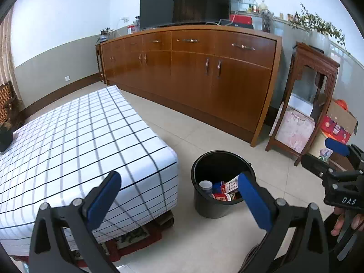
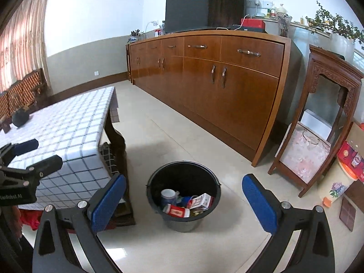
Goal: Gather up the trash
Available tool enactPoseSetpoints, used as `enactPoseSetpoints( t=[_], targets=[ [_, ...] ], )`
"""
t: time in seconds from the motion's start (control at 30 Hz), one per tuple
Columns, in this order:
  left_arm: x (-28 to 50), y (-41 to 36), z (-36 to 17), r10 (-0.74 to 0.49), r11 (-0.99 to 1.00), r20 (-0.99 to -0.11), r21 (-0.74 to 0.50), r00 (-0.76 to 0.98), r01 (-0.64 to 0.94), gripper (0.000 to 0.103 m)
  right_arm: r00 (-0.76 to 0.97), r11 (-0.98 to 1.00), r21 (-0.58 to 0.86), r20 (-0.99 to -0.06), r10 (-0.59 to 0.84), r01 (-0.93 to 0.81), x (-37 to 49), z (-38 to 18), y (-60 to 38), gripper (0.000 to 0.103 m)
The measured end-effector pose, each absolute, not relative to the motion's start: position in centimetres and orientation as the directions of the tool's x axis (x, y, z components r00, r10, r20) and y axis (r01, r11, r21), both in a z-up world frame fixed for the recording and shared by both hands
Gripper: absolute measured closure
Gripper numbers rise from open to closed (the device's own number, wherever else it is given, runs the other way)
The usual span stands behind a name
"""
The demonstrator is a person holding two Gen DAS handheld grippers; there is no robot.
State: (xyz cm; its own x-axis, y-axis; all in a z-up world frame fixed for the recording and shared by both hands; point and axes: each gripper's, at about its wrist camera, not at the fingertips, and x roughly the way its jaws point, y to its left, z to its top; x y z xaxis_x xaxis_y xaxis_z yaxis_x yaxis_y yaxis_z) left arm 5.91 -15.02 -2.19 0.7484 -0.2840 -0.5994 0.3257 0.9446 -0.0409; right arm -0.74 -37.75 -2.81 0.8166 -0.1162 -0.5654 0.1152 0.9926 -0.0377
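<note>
A black bucket (image 1: 213, 207) stands on the tiled floor beside the table; it also shows in the right wrist view (image 2: 184, 224). Inside lie a white-lidded cup (image 2: 168, 196), a red and white can (image 2: 177, 211) and a red and white carton (image 2: 202, 201). My left gripper (image 1: 179, 195) is open and empty, above the table corner and the bucket. My right gripper (image 2: 184, 195) is open and empty, straight above the bucket. The right gripper shows at the right edge of the left wrist view (image 1: 327, 159), the left gripper at the left edge of the right wrist view (image 2: 38, 153).
A low table with a checked cloth (image 1: 75, 136) stands left of the bucket; a dark round object (image 2: 20, 118) sits on it. A long wooden sideboard (image 1: 193, 72) with a TV (image 1: 184, 2) runs along the wall. A carved wooden stand (image 2: 318, 122) and boxes (image 1: 336, 127) stand at the right.
</note>
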Motion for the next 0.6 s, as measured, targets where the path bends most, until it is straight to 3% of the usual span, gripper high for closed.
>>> enactPoseSetpoints(
  t=[0.6],
  targets=[
    [-1.9,-12.4,4.4,-0.241,0.964,-0.491,-0.019,0.837,0.266,0.0,0.855,0.99,-0.042,-0.501,-0.136,0.132,-8.3,4.9,-33.0,0.0]
  ],
)
